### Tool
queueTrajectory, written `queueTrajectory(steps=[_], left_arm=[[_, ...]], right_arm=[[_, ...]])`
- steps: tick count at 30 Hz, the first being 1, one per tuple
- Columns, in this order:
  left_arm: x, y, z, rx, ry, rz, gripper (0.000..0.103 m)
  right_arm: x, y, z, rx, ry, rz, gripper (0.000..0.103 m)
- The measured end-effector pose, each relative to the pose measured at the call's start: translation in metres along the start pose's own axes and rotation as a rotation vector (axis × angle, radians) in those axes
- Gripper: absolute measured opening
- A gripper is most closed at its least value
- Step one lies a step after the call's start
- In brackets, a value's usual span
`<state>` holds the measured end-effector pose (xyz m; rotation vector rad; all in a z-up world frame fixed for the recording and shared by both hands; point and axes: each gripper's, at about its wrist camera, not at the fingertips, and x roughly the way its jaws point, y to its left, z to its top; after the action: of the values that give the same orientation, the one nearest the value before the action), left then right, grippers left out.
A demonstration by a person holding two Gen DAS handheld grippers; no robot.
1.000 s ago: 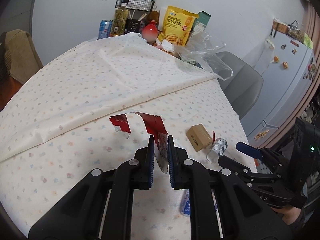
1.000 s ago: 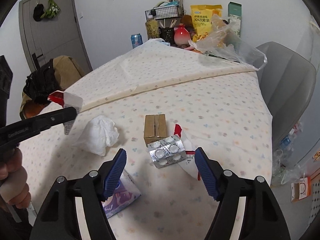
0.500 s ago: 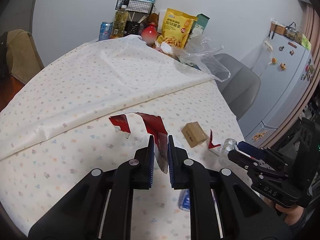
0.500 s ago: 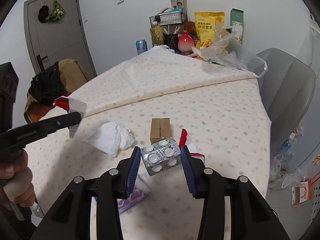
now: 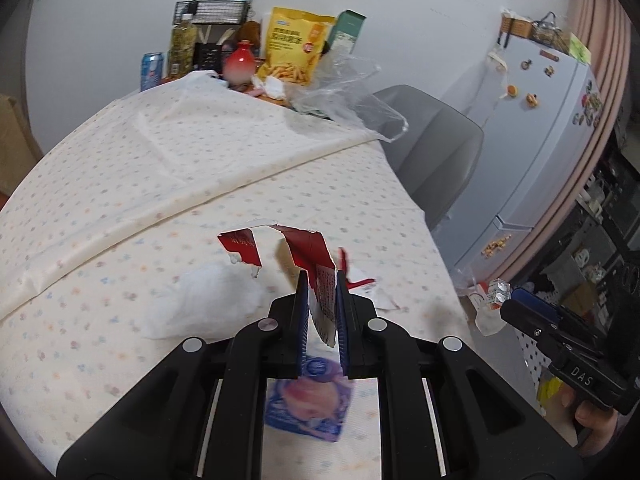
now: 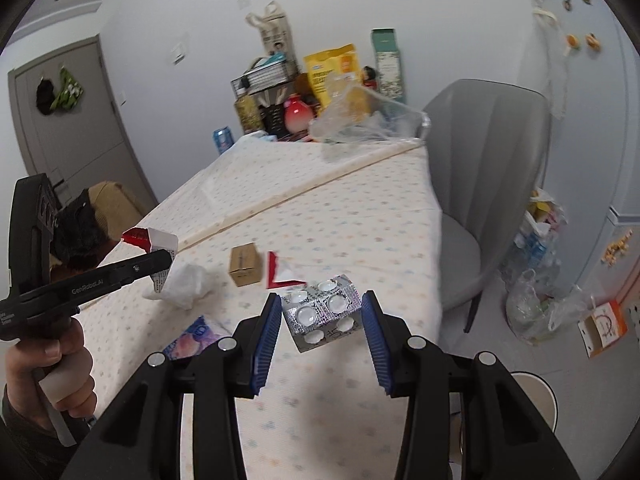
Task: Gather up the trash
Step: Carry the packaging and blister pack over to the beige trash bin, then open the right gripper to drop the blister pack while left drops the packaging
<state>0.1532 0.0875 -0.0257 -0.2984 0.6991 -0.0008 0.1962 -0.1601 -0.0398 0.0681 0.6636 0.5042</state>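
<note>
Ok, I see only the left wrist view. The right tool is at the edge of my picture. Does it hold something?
Observer: Yes. The right tool is closed on a silver pill pack, held above the table.
Operator: Does the wrapper in my left tool hide anything?
Observer: A small cardboard box stands on the table, next to a red and white scrap.
Operator: Is there trash off the table?
Observer: Clear bags of rubbish lie on the floor beside the gray chair.
</note>
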Motion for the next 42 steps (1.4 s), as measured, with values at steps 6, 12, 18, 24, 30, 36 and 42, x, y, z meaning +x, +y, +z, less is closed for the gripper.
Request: queueTrajectory(steps=[6, 12, 18, 24, 30, 36, 42], left_arm=[[0.012, -0.046, 0.002, 0.069, 0.014, -0.049, 0.013], [0.031, -0.098, 0.000, 0.144, 0.045, -0.110, 0.013], [0.054, -0.137, -0.006, 0.199, 0.089, -0.146, 0.013], [0.072, -0.169, -0.013, 0.246, 0.126, -0.166, 0.013], [0.089, -0.201, -0.020, 0.285, 0.161, -0.194, 0.013], [0.102, -0.234, -0.031, 0.339, 0.199, -0.222, 0.013], [0.116, -0.274, -0.044, 0.404, 0.241, -0.259, 0.013]], right_arm=[[-0.023, -0.047, -0.012, 0.076, -0.020, -0.067, 0.041], [-0.039, -0.094, -0.024, 0.155, -0.028, -0.134, 0.041], [-0.046, -0.132, -0.039, 0.222, -0.022, -0.175, 0.041], [-0.045, -0.173, -0.054, 0.289, -0.015, -0.219, 0.042], [-0.045, -0.209, -0.065, 0.347, -0.026, -0.258, 0.053], [-0.060, -0.240, -0.082, 0.403, -0.044, -0.311, 0.067], [-0.083, -0.267, -0.101, 0.475, -0.062, -0.332, 0.067]])
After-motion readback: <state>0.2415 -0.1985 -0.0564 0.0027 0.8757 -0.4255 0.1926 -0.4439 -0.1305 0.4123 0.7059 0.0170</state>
